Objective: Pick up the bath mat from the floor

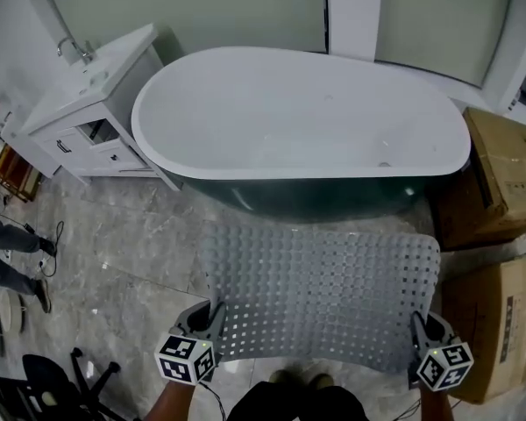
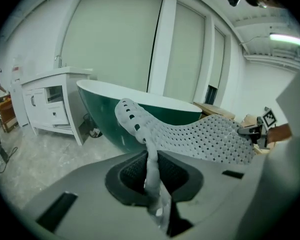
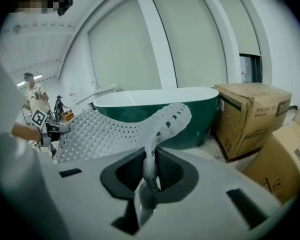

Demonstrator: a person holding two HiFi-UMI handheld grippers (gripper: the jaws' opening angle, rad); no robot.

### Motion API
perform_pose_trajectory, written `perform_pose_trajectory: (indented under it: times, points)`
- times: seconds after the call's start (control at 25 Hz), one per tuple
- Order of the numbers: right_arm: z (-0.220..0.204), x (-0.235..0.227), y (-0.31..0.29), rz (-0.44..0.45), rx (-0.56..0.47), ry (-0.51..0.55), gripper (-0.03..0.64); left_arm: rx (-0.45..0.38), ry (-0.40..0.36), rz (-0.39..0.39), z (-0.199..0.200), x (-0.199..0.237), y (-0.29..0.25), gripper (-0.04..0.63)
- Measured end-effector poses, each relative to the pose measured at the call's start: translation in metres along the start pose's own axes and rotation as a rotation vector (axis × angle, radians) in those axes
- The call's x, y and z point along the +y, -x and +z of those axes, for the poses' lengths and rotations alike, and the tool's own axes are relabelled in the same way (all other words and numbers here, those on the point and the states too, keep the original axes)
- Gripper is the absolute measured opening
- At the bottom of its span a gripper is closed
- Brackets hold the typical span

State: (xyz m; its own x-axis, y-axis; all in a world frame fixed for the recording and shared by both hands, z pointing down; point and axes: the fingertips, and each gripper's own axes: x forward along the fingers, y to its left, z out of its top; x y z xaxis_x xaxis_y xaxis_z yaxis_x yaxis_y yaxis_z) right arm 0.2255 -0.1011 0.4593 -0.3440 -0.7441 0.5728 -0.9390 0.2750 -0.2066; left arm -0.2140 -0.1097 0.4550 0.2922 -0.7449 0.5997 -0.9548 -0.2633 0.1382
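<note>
- Lifting is the step in hand: the bath mat (image 1: 320, 292) is stretched between the two tongs and spreads out in front of them.
- The left tongs (image 1: 212, 317) are clenched on the mat's near left corner, with its thin edge pinched between the jaws.
- The right tongs (image 1: 418, 327) are clenched on the near right corner in the same way.
- Past the tongs, the mat's far edge reaches toward the bathtub (image 1: 298, 130). I cannot tell if that edge is clear of the floor (image 1: 114, 253).
- Cardboard boxes (image 1: 500, 174) stand just to the right of the right tongs.
- I think the pick-up is nearly done. The next move calls for both tongs to go up together and level. Both must squeeze tight so the floppy mat does not slip out.
</note>
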Motion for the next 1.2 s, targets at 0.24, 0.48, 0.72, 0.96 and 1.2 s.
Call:
perform_pose_trajectory:
  times: [0.24, 0.48, 0.72, 0.96, 1.2]
  points:
    - [0.076, 0.015, 0.062, 0.009, -0.07, -0.012, 0.052, -0.06, 0.032, 0.005, 0.069, -0.013, 0.063, 0.051]
    - [0.148, 0.028, 0.126, 0.024, -0.127, -0.013, 0.052, -0.108, 0.039, -0.008, 0.136, -0.035, 0.123, 0.051]
    - [0.197, 0.039, 0.167, 0.036, -0.189, -0.018, 0.052, -0.158, 0.033, -0.019, 0.185, -0.044, 0.165, 0.051]
    - [0.225, 0.041, 0.204, 0.035, -0.233, -0.005, 0.052, -0.211, 0.026, -0.026, 0.219, -0.055, 0.196, 0.051]
    - [0.255, 0.053, 0.242, 0.056, -0.305, 0.007, 0.052, -0.272, 0.011, -0.056, 0.248, -0.066, 0.229, 0.051]
